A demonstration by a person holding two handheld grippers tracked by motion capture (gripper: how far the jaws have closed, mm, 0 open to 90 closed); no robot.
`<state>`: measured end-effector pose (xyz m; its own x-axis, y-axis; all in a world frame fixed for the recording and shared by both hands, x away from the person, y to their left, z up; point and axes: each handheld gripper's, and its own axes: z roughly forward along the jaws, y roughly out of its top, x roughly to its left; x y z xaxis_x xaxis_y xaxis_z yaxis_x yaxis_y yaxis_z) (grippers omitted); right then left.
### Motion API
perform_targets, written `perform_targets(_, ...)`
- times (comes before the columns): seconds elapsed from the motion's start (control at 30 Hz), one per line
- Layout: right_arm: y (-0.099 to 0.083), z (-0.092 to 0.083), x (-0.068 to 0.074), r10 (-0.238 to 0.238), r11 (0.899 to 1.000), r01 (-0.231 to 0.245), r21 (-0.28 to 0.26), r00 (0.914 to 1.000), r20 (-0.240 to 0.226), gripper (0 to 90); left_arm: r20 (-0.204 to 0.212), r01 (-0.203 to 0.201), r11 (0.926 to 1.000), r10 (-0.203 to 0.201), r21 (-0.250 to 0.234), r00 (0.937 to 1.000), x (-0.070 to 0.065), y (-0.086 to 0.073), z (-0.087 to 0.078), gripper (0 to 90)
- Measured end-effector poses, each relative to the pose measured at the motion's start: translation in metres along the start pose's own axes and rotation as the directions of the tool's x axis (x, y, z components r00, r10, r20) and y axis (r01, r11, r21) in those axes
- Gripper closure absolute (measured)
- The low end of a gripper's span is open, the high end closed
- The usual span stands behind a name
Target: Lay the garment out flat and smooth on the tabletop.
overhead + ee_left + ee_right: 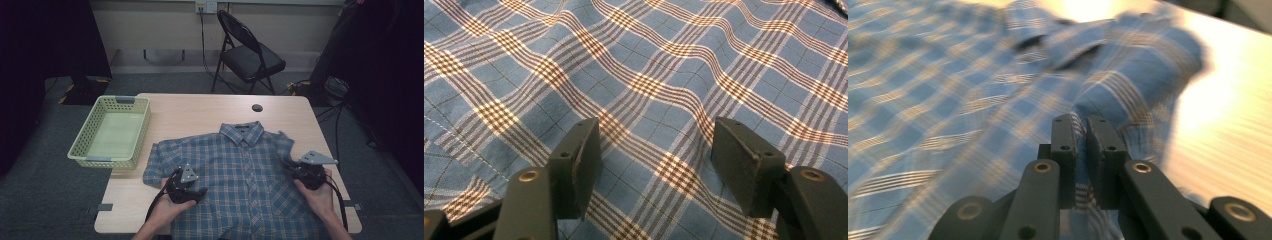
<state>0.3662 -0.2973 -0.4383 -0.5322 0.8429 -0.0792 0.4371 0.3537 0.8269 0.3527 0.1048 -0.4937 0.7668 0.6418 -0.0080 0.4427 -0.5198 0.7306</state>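
A blue plaid short-sleeved shirt (240,175) lies spread face up on the wooden table (200,112), collar toward the far edge. My left gripper (197,194) rests on the shirt's left side, its jaws open and set wide apart over flat cloth (654,100). My right gripper (290,164) is at the shirt's right sleeve, shut on a fold of the sleeve fabric (1128,95), which rises lifted and bunched in front of the jaws. The right gripper view is blurred.
A pale green plastic basket (111,131) stands at the table's left edge, nothing in it. A small dark round hole (257,107) sits in the tabletop behind the collar. A black folding chair (247,55) stands beyond the table.
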Motion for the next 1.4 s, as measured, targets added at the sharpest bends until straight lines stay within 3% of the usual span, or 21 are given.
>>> perform_targets(0.03, 0.0, 0.002, 0.006, -0.007, 1.0, 0.007, 0.006, 0.9996, -0.029, 82.5, 0.0, 0.0, 1.0, 0.0, 0.0, 1.0, 0.0, 0.0, 0.0, 36.2)
perform_targets(0.07, 0.0, 0.008, 0.018, -0.021, 0.999, 0.023, 0.022, 0.9958, -0.089, 80.8, -0.001, 0.0, 1.0, 0.0, 0.0, 1.0, 0.0, 0.0, 0.0, 36.2)
perform_targets(0.1, 0.0, 0.008, 0.018, -0.021, 0.999, 0.023, 0.022, 0.9958, -0.089, 80.8, -0.001, 0.0, 1.0, 0.0, 0.0, 1.0, 0.0, 0.0, 0.0, 36.2)
perform_targets(0.17, -0.001, 0.014, 0.029, -0.071, 0.995, 0.08, 0.057, 0.9867, -0.146, 77.0, -0.002, 0.001, 1.0, -0.001, -0.001, 1.0, 0.0, 0.0, 0.0, 36.2)
perform_targets(0.23, 0.001, 0.017, 0.034, -0.081, 0.993, 0.095, 0.066, 0.9793, -0.186, 70.8, -0.001, 0.001, 1.0, -0.001, -0.003, 1.0, 0.0, 0.0, 0.0, 36.2)
perform_targets(0.3, 0.002, 0.018, 0.034, -0.087, 0.993, 0.1, 0.063, 0.9792, -0.183, 69.1, -0.002, 0.001, 1.0, -0.001, -0.006, 1.0, 0.001, -0.001, 0.0, 36.2)
perform_targets(0.37, 0.003, 0.018, 0.029, -0.074, 0.994, 0.087, 0.064, 0.9811, -0.179, 62.0, -0.004, 0.002, 1.0, -0.002, -0.01, 1.0, 0.001, -0.001, 0.0, 36.0)
perform_targets(0.53, 0.0, 0.022, 0.01, -0.045, 0.995, 0.055, 0.089, 0.9925, -0.113, 52.4, -0.009, 0.008, 0.9998, -0.008, -0.019, 0.9999, 0.0, -0.002, 0.001, 35.5)
perform_targets(0.63, 0.0, 0.027, -0.003, -0.031, 0.993, 0.041, 0.11, 0.9949, -0.096, 45.8, -0.009, 0.007, 0.9998, -0.007, -0.02, 0.9999, 0.001, -0.002, 0.001, 35.3)
perform_targets(0.8, 0.015, 0.037, -0.017, -0.023, 0.995, 0.029, 0.1, 0.998, -0.06, 42.1, -0.019, 0.016, 0.9997, -0.016, -0.018, 0.9997, 0.002, -0.001, 0.002, 34.7)
perform_targets(0.93, 0.018, 0.06, -0.03, 0.051, 0.993, -0.038, 0.112, 0.9925, -0.111, 46.0, -0.017, 0.01, 0.9997, -0.01, -0.024, 0.9998, 0.003, -0.002, 0.002, 34.7)
perform_targets(1.03, 0.014, 0.068, -0.028, 0.038, 0.991, -0.019, 0.132, 0.9894, -0.14, 45.9, -0.017, 0.01, 0.9996, -0.011, -0.026, 0.9998, 0.003, -0.002, 0.002, 34.7)
perform_targets(1.17, 0.008, 0.079, -0.022, 0.002, 0.985, 0.018, 0.173, 0.9935, -0.114, 43.3, -0.017, 0.01, 0.9996, -0.011, -0.027, 0.9998, 0.003, -0.002, 0.002, 34.6)
perform_targets(1.3, 0.0, 0.084, -0.019, -0.011, 0.982, 0.026, 0.19, 0.9969, -0.078, 37.9, -0.019, 0.012, 0.9995, -0.013, -0.028, 0.9997, 0.003, -0.002, 0.002, 34.6)
perform_targets(1.4, -0.002, 0.086, -0.018, -0.012, 0.98, 0.027, 0.197, 0.9969, -0.078, 40.9, -0.022, 0.017, 0.9995, -0.018, -0.026, 0.9996, 0.003, -0.002, 0.002, 34.5)
